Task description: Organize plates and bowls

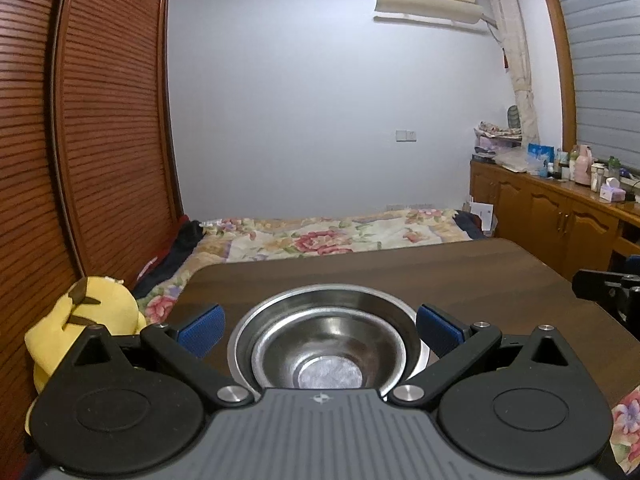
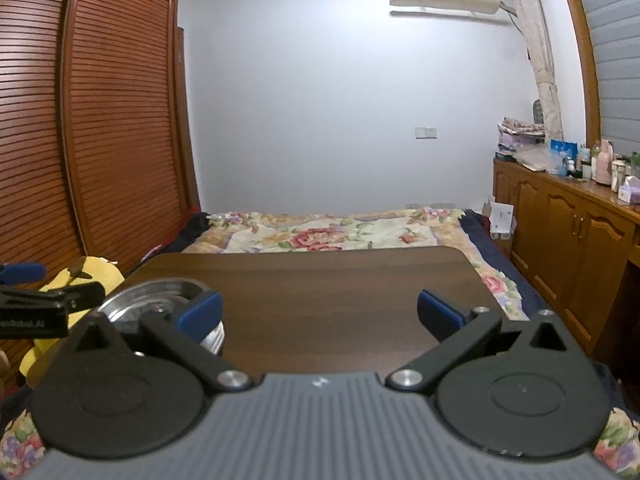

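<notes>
A stack of nested steel bowls (image 1: 326, 344) sits on the dark wooden table (image 1: 400, 272) near its front left. My left gripper (image 1: 320, 326) is open, its blue pads (image 1: 202, 330) standing on either side of the bowls without touching them. In the right wrist view the same bowls (image 2: 152, 300) show at the left, partly hidden behind my right gripper's left finger. My right gripper (image 2: 320, 312) is open and empty over the bare table (image 2: 320, 280). The left gripper's black body (image 2: 48, 304) shows at the left edge there.
A bed with a floral quilt (image 1: 320, 236) lies beyond the table. A yellow plush toy (image 1: 88, 316) sits left of the table. A louvred wardrobe (image 1: 100, 120) stands at the left and a wooden cabinet (image 1: 560, 212) with clutter at the right.
</notes>
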`<move>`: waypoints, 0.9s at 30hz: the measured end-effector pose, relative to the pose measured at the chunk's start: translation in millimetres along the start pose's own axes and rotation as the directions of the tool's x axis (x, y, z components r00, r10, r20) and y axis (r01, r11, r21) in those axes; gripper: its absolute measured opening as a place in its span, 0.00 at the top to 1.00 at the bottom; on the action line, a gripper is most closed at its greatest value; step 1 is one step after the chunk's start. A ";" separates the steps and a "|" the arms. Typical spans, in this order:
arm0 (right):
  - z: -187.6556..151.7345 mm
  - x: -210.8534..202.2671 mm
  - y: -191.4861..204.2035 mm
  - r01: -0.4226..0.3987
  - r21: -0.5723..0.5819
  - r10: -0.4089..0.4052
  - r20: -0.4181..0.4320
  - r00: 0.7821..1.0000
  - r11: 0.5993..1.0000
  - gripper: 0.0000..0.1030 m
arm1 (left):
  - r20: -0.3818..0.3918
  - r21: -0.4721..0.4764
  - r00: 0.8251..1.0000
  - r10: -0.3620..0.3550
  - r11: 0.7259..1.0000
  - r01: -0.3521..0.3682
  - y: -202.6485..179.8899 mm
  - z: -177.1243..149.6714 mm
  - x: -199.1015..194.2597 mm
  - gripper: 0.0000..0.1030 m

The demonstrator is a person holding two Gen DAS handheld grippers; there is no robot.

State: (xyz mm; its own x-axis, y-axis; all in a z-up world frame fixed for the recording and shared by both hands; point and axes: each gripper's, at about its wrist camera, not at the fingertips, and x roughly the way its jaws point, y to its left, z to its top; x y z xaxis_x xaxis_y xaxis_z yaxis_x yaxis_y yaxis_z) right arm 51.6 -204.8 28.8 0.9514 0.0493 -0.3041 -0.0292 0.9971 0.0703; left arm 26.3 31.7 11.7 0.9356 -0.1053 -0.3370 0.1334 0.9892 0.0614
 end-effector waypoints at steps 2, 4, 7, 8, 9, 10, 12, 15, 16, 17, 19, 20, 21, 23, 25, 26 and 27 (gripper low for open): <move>-4.6 1.6 -0.4 0.006 0.001 -0.006 -0.009 1.000 1.000 0.00 | -0.009 -0.007 1.000 0.000 1.000 0.000 0.2 -4.2 1.8 0.00; -8.8 3.1 0.0 0.010 0.002 -0.010 -0.021 1.000 1.000 0.00 | -0.018 -0.007 1.000 0.005 1.000 -0.005 -0.7 -8.4 3.6 0.00; -14.9 3.8 0.2 0.011 0.007 -0.011 -0.034 0.999 1.000 0.00 | -0.020 -0.004 1.000 0.010 1.000 -0.010 -3.1 -13.5 3.5 0.00; -17.1 4.2 -0.1 0.013 0.010 -0.013 -0.037 0.999 1.000 0.00 | -0.020 -0.004 1.000 0.012 1.000 -0.012 -3.8 -14.4 3.7 0.00; -18.2 4.3 -0.3 0.013 0.011 -0.012 -0.040 0.999 1.000 0.00 | -0.021 -0.006 1.000 0.014 1.000 -0.014 -4.7 -15.9 3.8 0.00; -19.4 4.2 0.1 0.014 0.013 -0.013 -0.042 0.999 1.000 0.00 | -0.024 -0.008 1.000 0.012 1.000 -0.012 -5.4 -17.4 4.5 0.00; -22.5 5.5 0.0 0.012 0.020 -0.011 -0.047 0.999 1.000 0.00 | -0.033 -0.011 0.999 0.005 1.000 -0.005 -6.2 -21.3 7.2 0.00; -28.5 9.8 2.1 0.013 0.026 -0.011 -0.061 0.998 1.000 0.00 | -0.047 -0.005 0.999 0.003 1.000 -0.004 -8.2 -29.0 8.8 0.00; -30.8 10.5 2.3 0.010 0.031 -0.008 -0.066 0.998 0.999 0.00 | -0.051 -0.003 0.999 0.003 1.000 -0.003 -8.9 -31.7 9.0 0.00; -32.7 11.2 2.4 0.006 0.037 -0.003 -0.071 0.998 0.999 0.00 | -0.053 -0.003 0.999 0.003 1.000 -0.003 -9.4 -33.4 9.1 0.00; -34.8 12.9 2.3 0.005 0.036 -0.002 -0.076 0.997 0.999 0.00 | -0.056 -0.005 0.998 0.006 1.000 -0.007 -8.6 -35.0 9.6 0.00; -36.0 13.1 3.2 0.008 0.030 -0.005 -0.078 0.997 1.000 0.00 | -0.059 -0.007 0.998 0.007 1.000 -0.008 -8.2 -35.8 9.9 0.00; -36.7 13.0 4.1 0.011 0.022 -0.009 -0.079 0.997 1.000 0.00 | -0.061 -0.009 0.998 0.009 1.000 -0.009 -8.7 -36.2 10.1 0.00; -36.9 12.4 6.2 0.016 0.014 -0.015 -0.079 0.997 1.000 0.00 | -0.067 -0.011 0.998 0.010 1.000 -0.011 -7.4 -37.8 11.1 0.00; -37.1 11.9 6.6 0.019 0.015 -0.018 -0.079 0.997 1.000 0.00 | -0.068 -0.012 0.998 0.011 1.000 -0.011 -7.0 -38.6 11.9 0.00; -36.8 12.1 6.5 0.021 0.016 -0.019 -0.080 0.997 1.000 0.00 | -0.068 -0.014 0.998 0.011 1.000 -0.012 -6.7 -38.4 11.9 0.00; -36.3 12.8 5.7 0.022 0.017 -0.020 -0.080 0.997 1.000 0.00 | -0.068 -0.015 0.998 0.011 1.000 -0.012 -7.0 -38.2 11.6 0.00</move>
State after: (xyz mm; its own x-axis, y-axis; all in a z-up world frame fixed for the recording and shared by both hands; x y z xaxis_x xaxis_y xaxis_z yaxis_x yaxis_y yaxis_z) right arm 52.5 -196.4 -9.2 0.9243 0.0337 -0.3802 -0.0035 0.9968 0.0800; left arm 23.7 27.5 -28.5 0.9127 -0.0871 -0.3991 0.1172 0.9918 0.0516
